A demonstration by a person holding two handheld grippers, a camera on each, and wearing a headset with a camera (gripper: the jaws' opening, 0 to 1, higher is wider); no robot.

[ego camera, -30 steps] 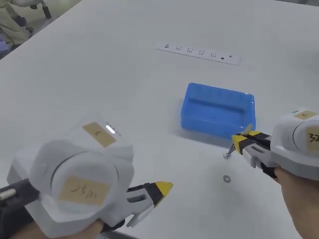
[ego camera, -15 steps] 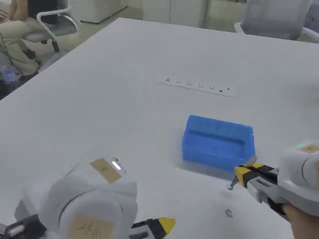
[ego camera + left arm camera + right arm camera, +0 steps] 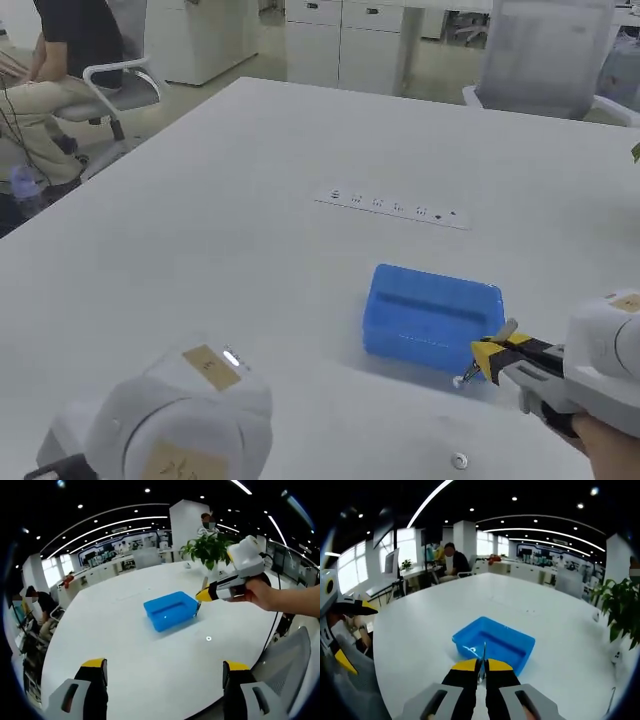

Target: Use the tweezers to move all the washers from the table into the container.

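**A:** so what's around the blue container?

**B:** white power strip on the table just beyond it, and an office chair way past that. One washer sits on the table near the container's near-side wall.

**A:** and the grippers?

**B:** right gripper is clamped tight on the tweezers, tips right at the container's near corner. Can't tell if they carry anything. Left gripper gapes wide, holding nothing.
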